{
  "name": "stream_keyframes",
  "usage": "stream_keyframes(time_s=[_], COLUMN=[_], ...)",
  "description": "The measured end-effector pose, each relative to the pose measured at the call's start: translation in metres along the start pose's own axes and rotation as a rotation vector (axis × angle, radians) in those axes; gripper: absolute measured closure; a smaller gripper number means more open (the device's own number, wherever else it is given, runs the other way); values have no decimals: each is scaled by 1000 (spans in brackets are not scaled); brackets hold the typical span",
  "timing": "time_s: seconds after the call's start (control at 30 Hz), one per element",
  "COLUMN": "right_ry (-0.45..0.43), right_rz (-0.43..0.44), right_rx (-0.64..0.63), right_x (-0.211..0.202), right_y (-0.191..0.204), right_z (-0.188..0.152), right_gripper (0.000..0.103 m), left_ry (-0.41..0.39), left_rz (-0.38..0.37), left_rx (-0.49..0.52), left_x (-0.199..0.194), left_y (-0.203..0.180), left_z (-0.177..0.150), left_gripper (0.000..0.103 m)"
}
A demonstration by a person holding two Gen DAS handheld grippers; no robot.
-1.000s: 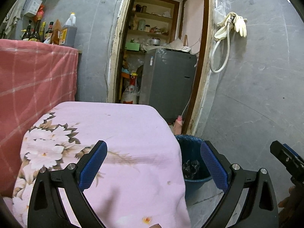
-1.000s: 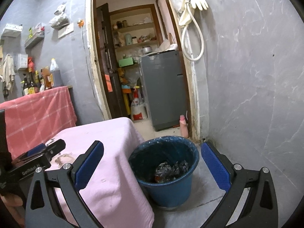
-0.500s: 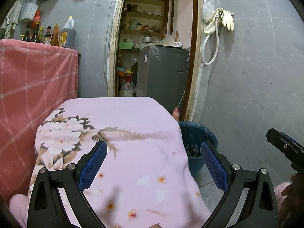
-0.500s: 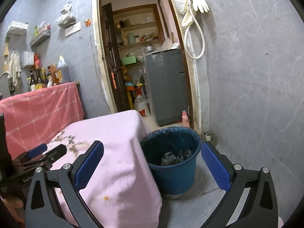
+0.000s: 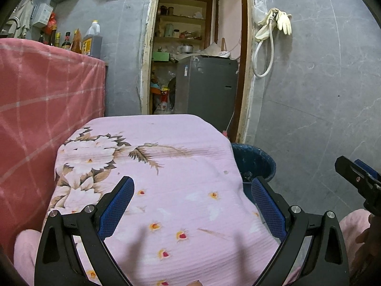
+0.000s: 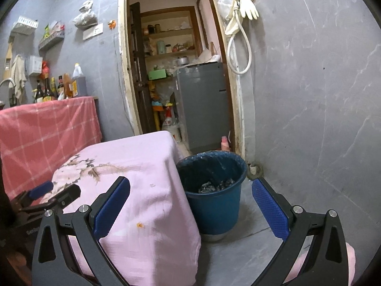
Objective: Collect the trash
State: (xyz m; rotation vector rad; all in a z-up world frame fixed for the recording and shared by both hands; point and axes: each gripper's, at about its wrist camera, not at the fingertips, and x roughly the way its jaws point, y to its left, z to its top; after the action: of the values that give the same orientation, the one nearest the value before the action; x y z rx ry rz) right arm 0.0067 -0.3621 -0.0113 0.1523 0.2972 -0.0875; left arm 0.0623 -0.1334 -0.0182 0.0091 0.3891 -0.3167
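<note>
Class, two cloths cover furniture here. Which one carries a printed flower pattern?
The pink tablecloth under the left gripper, beside the blue bucket, has flowers and leaves. The red cloth further left shows only a pale check grid.

Left gripper [image 5: 192, 197] and right gripper [image 6: 190, 197] both gape wide, holding nothing.

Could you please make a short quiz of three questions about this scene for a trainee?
1. True or false: the left gripper holds a piece of trash.
2. Where does the bucket stand? A) on the table B) on the floor beside the table C) inside the doorway
3. Fill in: pale rubber ____ hang on the wall above a looped hose.

Key: 1. false, both it and the right gripper are open and hold nothing. 2. B. 3. gloves.
</note>
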Motion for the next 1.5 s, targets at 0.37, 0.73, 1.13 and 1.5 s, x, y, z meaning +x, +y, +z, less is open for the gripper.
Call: stream_keyframes(time_s=[0.37, 0.73, 1.13, 1.5], right_ry=[-45, -54, -19, -19], right_rz=[5, 2, -13, -14], right_rx=[-44, -57, -45, -45], right_x=[-9, -9, -2, -1], right_y=[4, 1, -5, -7], right_z=[-12, -17, -23, -24], right_gripper=[0, 0, 0, 0], left_ry=[-27, -29, -23, -22], left_rz=[23, 22, 24, 24], left_rx=[-14, -26, -29, -32], left_x=[-11, -13, -10, -10], left_y=[10, 15, 14, 15], left_z=[-4, -12, -19, -20], left_gripper=[6, 6, 6, 6])
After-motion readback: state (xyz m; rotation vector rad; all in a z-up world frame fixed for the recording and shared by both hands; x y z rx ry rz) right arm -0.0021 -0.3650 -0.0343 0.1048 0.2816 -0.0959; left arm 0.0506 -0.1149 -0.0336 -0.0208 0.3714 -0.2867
